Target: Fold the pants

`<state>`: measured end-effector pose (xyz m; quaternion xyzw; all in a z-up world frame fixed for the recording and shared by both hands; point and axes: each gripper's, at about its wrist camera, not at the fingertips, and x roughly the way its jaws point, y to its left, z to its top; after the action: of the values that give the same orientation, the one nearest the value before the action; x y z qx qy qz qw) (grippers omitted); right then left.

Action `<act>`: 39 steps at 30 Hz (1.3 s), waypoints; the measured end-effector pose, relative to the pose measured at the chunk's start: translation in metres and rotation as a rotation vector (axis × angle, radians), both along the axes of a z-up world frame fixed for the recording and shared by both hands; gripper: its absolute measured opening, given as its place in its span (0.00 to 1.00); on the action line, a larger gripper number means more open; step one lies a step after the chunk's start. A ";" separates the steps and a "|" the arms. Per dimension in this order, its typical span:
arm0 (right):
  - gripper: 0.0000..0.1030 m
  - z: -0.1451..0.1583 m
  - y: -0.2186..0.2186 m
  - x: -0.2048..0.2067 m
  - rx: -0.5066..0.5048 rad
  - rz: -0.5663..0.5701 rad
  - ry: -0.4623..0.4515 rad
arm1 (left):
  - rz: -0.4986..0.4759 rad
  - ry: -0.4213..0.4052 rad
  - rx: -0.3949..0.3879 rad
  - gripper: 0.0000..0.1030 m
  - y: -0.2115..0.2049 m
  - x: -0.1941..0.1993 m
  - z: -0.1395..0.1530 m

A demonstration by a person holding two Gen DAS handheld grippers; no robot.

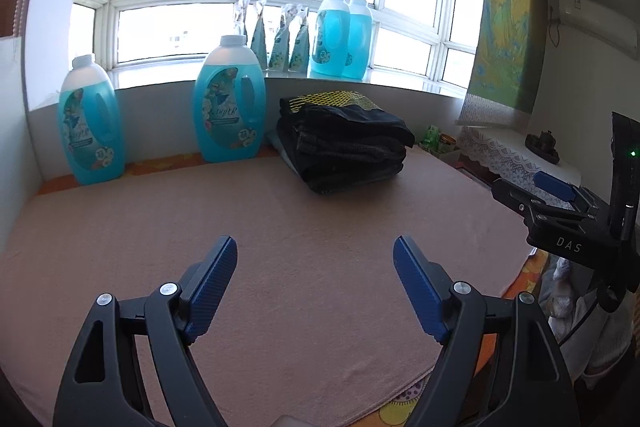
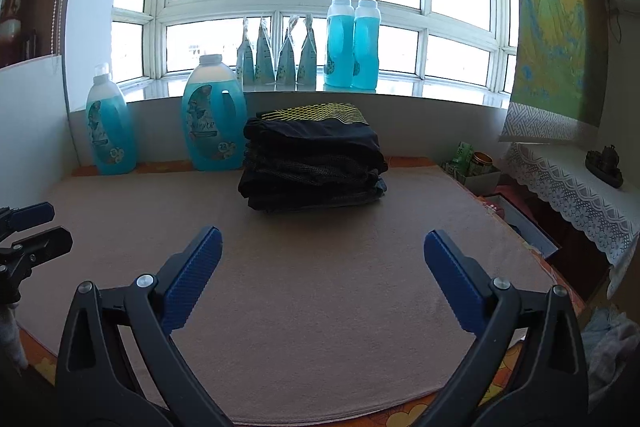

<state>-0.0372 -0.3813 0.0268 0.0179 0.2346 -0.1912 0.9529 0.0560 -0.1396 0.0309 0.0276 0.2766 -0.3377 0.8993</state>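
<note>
A stack of folded dark pants (image 1: 344,143) with a yellow-patterned waistband on top sits at the far side of the pink towel-covered table (image 1: 280,247). It also shows in the right wrist view (image 2: 314,163). My left gripper (image 1: 316,251) is open and empty, above the near part of the towel, well short of the stack. My right gripper (image 2: 322,241) is open and empty, also above the towel in front of the stack. The right gripper shows at the right edge of the left wrist view (image 1: 560,203). The left gripper shows at the left edge of the right wrist view (image 2: 32,231).
Two large blue detergent bottles (image 1: 230,99) (image 1: 90,119) stand at the back left of the table. More bottles (image 1: 342,35) and pouches (image 1: 280,39) line the windowsill. A lace-covered side table (image 2: 572,183) with a small ornament stands to the right. A box and tins (image 2: 476,163) sit beside it.
</note>
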 end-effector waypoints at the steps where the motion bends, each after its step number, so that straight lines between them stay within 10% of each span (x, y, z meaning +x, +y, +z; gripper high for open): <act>1: 1.00 -0.002 0.001 -0.001 -0.003 -0.014 0.002 | 0.008 0.005 0.001 0.78 0.001 -0.001 -0.002; 39: 1.00 -0.010 0.004 -0.019 0.016 -0.076 0.002 | 0.141 -0.019 0.061 0.81 0.024 -0.023 -0.005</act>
<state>-0.0559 -0.3777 0.0165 0.0340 0.2361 -0.2253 0.9446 0.0326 -0.1157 0.0261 0.0384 0.2793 -0.2645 0.9223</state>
